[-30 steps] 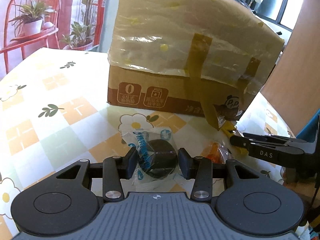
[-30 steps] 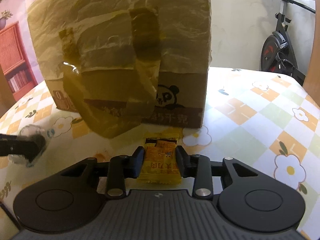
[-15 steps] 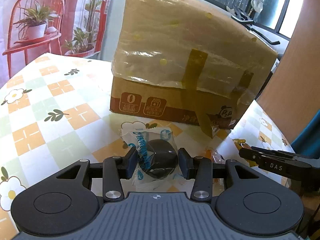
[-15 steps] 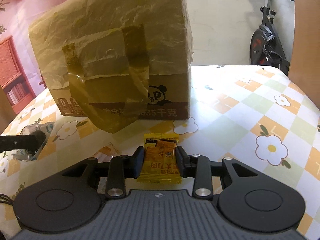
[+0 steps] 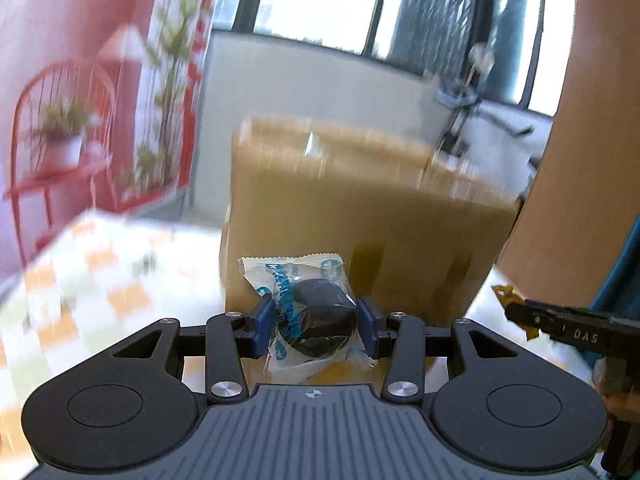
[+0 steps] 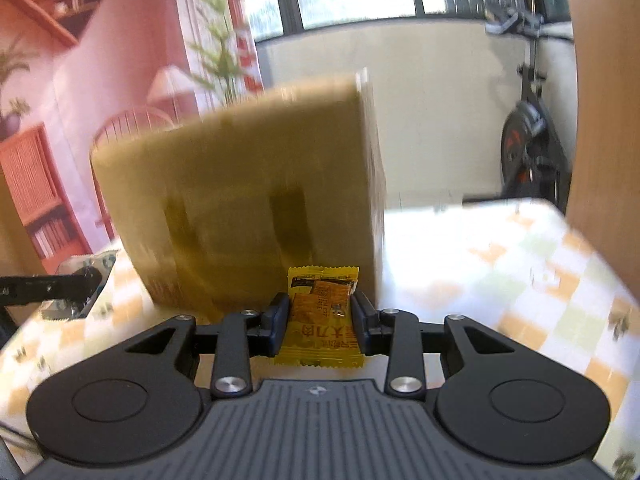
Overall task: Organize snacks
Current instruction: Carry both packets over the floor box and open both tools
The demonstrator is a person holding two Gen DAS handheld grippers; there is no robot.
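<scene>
We have one snack in each hand. The left gripper (image 5: 316, 320) pinches a clear wrapper with blue print (image 5: 298, 292) around a dark round cake; its blue pads press on the cake itself from both sides, and the crimped ends of the wrapper stick out loose above and below. The right gripper (image 6: 320, 318) is clamped on a flat yellow packet (image 6: 322, 314), held by its two long edges with the top seam standing free beyond the fingertips.

Both snacks are up in the air, in front of the big cardboard box (image 6: 248, 184) that stands on the flower-patterned table (image 6: 500, 264). The box is blurred in both views, so we cannot tell whether its top is open.

We judge both packs to be very light. The films look slick and crinkly, so a grip on film alone could slide; taking hold across the solid filling, as we have now, is the safer choice. The dark cake is likely soft and would dent under a harder squeeze. The yellow packet probably holds something brittle and thin, so we should not press any tighter and should set it down flat.
</scene>
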